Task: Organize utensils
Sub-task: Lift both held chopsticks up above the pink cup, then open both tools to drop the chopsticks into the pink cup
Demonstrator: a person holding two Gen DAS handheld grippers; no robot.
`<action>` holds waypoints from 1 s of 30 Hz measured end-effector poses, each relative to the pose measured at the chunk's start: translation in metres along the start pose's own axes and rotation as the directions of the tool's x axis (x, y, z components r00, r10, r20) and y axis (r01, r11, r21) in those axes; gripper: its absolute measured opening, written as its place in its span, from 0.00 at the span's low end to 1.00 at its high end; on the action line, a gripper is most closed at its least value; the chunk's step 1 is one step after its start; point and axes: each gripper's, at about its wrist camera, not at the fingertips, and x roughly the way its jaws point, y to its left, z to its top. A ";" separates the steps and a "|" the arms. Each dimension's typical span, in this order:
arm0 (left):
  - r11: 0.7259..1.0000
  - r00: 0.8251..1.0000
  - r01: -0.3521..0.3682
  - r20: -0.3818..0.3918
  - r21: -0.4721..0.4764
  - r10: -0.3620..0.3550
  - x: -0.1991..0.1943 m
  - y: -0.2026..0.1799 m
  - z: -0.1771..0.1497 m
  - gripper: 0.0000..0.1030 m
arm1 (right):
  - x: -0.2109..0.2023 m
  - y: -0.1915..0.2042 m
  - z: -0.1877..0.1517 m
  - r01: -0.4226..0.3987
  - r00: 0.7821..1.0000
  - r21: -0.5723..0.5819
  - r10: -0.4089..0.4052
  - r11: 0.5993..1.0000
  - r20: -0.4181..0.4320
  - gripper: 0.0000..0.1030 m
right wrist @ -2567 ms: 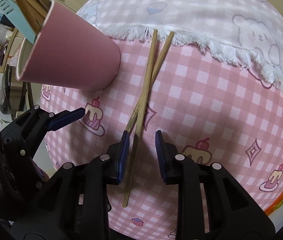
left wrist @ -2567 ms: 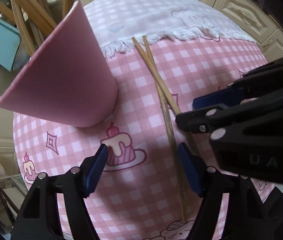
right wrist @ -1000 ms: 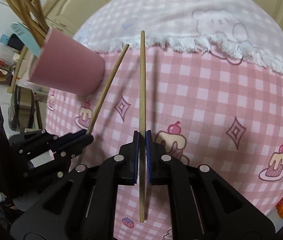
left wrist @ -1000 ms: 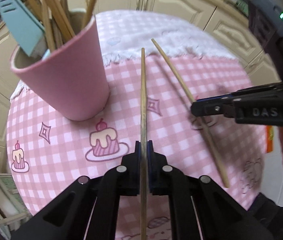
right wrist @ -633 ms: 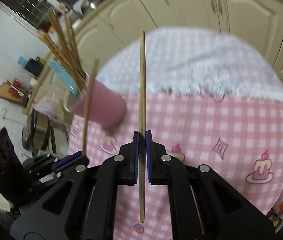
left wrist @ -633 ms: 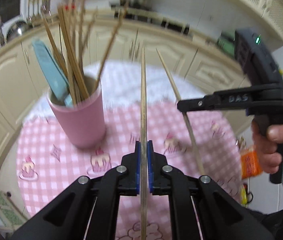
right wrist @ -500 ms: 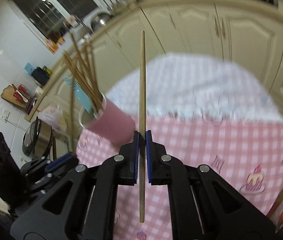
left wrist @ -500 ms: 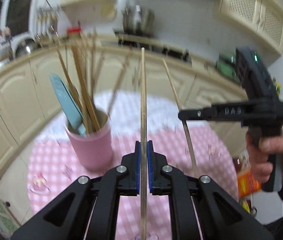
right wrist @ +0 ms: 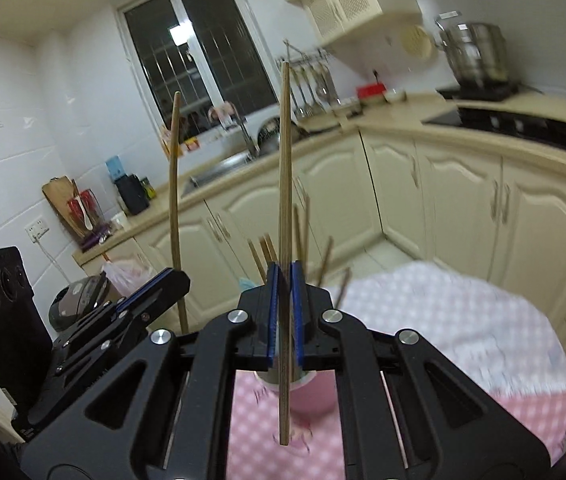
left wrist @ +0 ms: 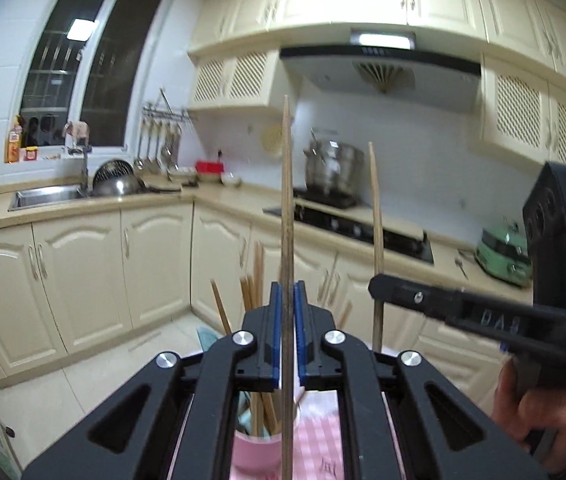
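Left wrist view: left gripper (left wrist: pixel 287 340) clamps a chopstick (left wrist: pixel 288 208) upright; right gripper (left wrist: pixel 379 282) pinches a 2nd chopstick (left wrist: pixel 375 216) beside it. Pink cup (left wrist: pixel 259 454) sits below on table. Step: carrying to cup. Next, I'd judge: tip ends down, lower in.

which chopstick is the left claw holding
The chopstick clamped upright between the left claw's blue pads; the other chopstick is in the right claw.
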 end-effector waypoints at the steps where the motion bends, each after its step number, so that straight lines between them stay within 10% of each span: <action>1: 1.000 1.000 -0.004 0.015 -0.001 0.004 0.000 -0.001 0.004 0.05 | 0.002 0.001 0.002 -0.002 1.000 -0.009 0.002 1.000 0.015 0.07; 12: 0.999 0.994 -0.013 0.108 -0.041 0.018 0.024 0.015 0.026 0.05 | 0.029 0.002 0.023 -0.028 0.991 -0.043 0.033 0.999 0.133 0.07; 30: 0.995 0.999 -0.012 0.039 -0.103 0.016 0.065 0.041 -0.016 0.06 | 0.081 -0.002 -0.002 -0.011 0.997 -0.075 0.017 0.997 0.074 0.07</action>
